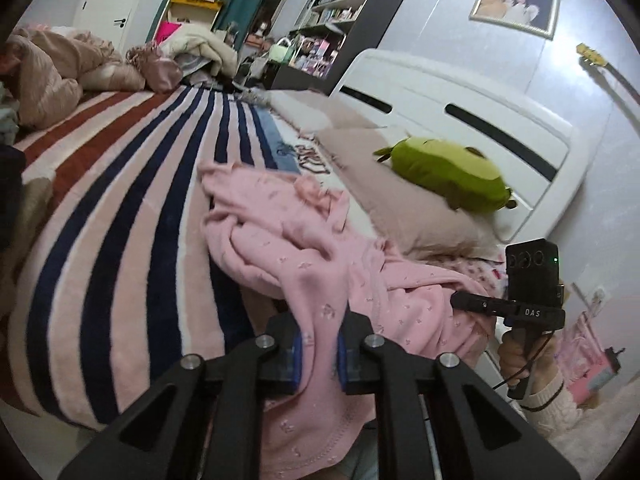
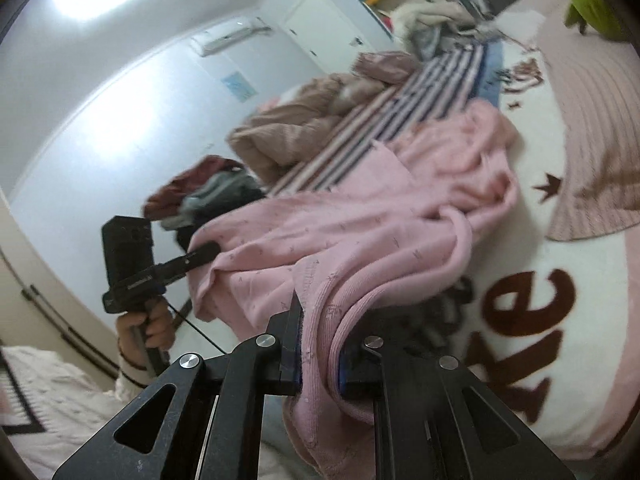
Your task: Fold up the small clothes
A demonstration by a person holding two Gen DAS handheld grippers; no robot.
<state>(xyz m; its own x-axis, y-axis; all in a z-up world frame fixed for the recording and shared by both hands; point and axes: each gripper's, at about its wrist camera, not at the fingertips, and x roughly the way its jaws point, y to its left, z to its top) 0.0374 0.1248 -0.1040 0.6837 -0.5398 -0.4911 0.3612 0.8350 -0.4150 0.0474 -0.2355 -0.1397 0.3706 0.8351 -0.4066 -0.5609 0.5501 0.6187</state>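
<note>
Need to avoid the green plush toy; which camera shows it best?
Left wrist view: the green plush toy lies whole on the pillow by the headboard. The right wrist view catches only a green sliver at its top right edge.

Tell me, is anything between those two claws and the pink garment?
Nothing. The left gripper and the right gripper are each shut on an edge of the pink garment, fabric pinched directly between the pads, above the striped blanket.
</note>
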